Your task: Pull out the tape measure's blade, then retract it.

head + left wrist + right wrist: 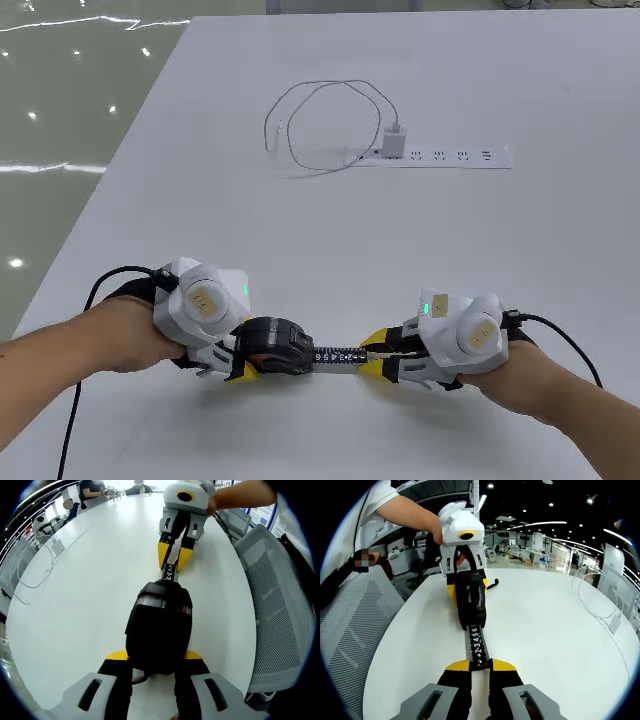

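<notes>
Matt black plastic on the tape measure; blade smooth, printed; table smooth matt white; floor glossy.

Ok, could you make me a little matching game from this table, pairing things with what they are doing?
Things: 1 left gripper; 2 right gripper; 3 white charger.
States: A plugged into the power strip; B shut on the tape measure case; C shut on the blade.
Pairs: 1-B; 2-C; 3-A.
</notes>
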`<state>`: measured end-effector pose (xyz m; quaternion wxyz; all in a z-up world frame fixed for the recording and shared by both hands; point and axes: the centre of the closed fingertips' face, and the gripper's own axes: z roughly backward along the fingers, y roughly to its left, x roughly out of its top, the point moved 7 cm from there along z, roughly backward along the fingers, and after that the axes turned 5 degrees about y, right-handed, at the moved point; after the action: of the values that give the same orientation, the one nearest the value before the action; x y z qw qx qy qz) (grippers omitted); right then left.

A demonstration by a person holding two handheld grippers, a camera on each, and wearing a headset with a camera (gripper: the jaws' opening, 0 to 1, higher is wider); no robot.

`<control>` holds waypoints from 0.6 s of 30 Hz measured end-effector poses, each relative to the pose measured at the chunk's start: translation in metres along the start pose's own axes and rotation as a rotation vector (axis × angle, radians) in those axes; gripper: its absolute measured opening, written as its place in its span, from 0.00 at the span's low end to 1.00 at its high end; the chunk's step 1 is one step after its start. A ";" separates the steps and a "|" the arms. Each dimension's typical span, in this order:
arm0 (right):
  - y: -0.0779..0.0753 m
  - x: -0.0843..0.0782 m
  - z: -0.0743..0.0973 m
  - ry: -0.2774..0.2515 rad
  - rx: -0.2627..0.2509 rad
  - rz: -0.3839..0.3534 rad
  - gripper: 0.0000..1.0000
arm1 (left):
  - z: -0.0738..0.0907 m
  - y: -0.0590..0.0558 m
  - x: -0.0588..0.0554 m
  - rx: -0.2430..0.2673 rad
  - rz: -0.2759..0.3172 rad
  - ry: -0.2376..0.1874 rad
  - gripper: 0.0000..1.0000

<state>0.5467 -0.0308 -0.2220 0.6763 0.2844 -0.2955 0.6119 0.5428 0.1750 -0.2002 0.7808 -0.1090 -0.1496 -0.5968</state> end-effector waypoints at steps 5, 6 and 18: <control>0.000 -0.004 0.006 0.007 -0.005 -0.003 0.08 | 0.000 0.000 0.000 0.000 0.002 0.001 0.27; -0.001 -0.005 0.008 0.009 -0.006 -0.004 0.08 | 0.000 0.000 0.000 0.001 0.000 0.001 0.27; -0.001 -0.014 0.020 0.028 -0.022 -0.005 0.08 | 0.000 -0.001 0.000 0.002 0.000 0.004 0.27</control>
<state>0.5458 -0.0551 -0.2191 0.6850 0.2692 -0.2918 0.6108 0.5419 0.1747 -0.1997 0.7813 -0.1070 -0.1486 -0.5967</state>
